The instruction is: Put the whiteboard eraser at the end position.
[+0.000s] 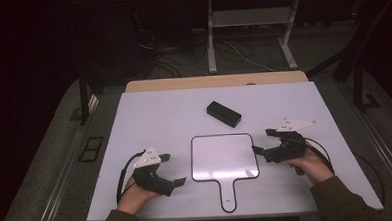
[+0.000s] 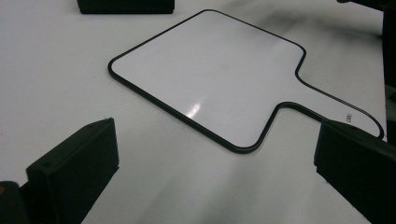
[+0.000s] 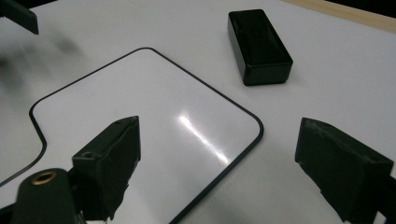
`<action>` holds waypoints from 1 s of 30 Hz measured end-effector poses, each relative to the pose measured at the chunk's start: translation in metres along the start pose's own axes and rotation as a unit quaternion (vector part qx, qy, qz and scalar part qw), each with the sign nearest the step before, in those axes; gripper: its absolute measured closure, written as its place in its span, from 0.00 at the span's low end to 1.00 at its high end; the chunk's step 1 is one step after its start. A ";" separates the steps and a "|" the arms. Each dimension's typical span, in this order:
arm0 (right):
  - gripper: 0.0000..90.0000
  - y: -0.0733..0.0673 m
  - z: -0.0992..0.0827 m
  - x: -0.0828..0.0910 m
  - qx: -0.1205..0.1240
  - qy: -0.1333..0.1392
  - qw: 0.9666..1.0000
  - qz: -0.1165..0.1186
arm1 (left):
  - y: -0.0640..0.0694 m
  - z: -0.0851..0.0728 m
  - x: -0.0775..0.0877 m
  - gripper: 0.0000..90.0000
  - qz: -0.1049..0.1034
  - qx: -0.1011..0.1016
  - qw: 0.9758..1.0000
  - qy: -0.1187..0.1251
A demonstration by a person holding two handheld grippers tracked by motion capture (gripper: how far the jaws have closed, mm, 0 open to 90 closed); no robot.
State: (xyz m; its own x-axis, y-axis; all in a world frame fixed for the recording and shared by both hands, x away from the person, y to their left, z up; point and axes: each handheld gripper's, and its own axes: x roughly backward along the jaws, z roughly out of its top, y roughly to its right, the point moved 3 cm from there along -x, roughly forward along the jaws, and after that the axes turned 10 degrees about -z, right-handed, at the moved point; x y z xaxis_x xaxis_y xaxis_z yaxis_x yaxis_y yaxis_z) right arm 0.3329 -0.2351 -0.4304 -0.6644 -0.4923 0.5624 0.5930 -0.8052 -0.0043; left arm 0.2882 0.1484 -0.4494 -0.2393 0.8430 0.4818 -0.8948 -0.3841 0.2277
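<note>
White paddle-shaped board (image 1: 224, 157) lies flat at centre frame on the counter (image 1: 159, 117), between my tools. My right tool (image 1: 263, 141) hovers at its right edge, jaws wide apart, empty; my left tool (image 1: 172, 168), lower left, also gapes empty. Risk: thin, glossy board offers no lip, so pads may skate off. Black block (image 1: 223, 114) sits behind, well apart.

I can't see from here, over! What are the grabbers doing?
Left gripper open, empty. Right gripper open, beside whiteboard paddle. Black eraser block untouched. Nothing in the way.
</note>
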 end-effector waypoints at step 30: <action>0.14 0.001 -0.064 0.039 0.002 -0.012 1.000 -0.006 | 0.001 -0.001 0.002 0.00 0.003 -0.002 1.000 0.000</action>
